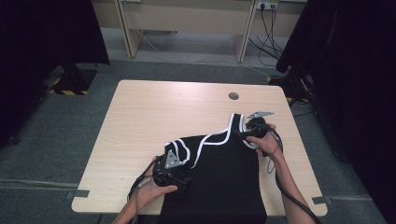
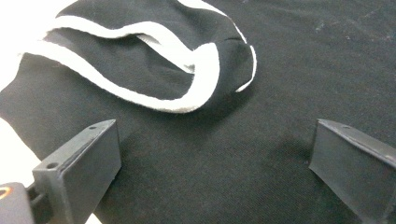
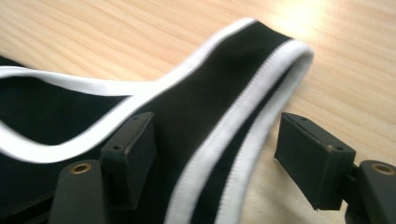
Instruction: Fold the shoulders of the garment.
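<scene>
We see a black tank top (image 1: 224,172) with white trim lying on the near-right part of the wooden table (image 1: 154,112), its long axis running from the near edge, where its hem hangs cut off from sight, up toward the far side. One shoulder strap (image 3: 233,93) points far-right. Our right gripper (image 1: 246,132) straddles that strap with jaws apart, not pinching. Our left gripper (image 1: 175,175) rests released over the bunched near-left strap (image 2: 187,70).
</scene>
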Demonstrator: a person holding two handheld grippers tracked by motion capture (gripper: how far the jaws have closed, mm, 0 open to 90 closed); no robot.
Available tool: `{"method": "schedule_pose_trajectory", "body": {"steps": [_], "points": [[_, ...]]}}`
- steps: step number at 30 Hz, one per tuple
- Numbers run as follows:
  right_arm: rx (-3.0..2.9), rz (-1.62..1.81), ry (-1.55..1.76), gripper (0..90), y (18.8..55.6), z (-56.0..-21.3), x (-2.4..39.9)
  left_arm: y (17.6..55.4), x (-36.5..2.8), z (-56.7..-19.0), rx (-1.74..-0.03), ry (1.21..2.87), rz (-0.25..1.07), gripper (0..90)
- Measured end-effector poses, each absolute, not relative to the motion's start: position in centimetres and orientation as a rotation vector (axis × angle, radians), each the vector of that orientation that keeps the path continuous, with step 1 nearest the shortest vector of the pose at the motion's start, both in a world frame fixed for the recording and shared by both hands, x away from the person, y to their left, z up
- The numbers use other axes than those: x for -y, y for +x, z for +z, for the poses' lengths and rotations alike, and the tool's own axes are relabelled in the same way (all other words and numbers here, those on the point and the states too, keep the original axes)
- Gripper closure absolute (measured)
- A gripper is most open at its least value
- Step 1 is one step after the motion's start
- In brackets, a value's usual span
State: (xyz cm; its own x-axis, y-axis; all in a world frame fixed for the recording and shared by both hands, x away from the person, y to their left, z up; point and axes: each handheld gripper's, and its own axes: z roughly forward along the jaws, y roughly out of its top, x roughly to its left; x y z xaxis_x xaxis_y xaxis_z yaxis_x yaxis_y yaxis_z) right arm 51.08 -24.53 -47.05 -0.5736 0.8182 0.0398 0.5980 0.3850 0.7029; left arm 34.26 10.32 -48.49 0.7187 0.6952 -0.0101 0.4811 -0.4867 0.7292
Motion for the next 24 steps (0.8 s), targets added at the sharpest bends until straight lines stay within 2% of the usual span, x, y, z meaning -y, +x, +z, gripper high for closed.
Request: {"method": "schedule_pose_trajectory", "body": {"steps": [6,8,12,15,18,24], "points": [[-2.323,0.958,1.218,34.4,52.3,-47.3,24.5,34.3,-10.3,-48.5,-0.890,2.180,0.372,1.3],[-2.347,0.967,1.190,43.1,52.4,-47.2,24.2,34.3,-10.3,-48.5,-0.891,2.180,0.372,1.2],[-2.396,0.995,1.131,67.5,51.9,-47.0,23.9,34.3,-10.3,-48.5,-0.891,2.180,0.372,1.2],[-2.420,1.009,1.120,78.8,51.7,-47.0,23.8,34.3,-10.3,-48.5,-0.891,2.180,0.372,1.2],[-2.431,1.028,1.116,82.4,51.7,-46.9,23.8,34.3,-10.3,-48.5,-0.891,2.180,0.372,1.2],[-2.387,1.159,1.080,82.7,50.6,-45.5,24.4,34.3,-10.3,-48.5,-0.892,2.181,0.372,1.2]]}}
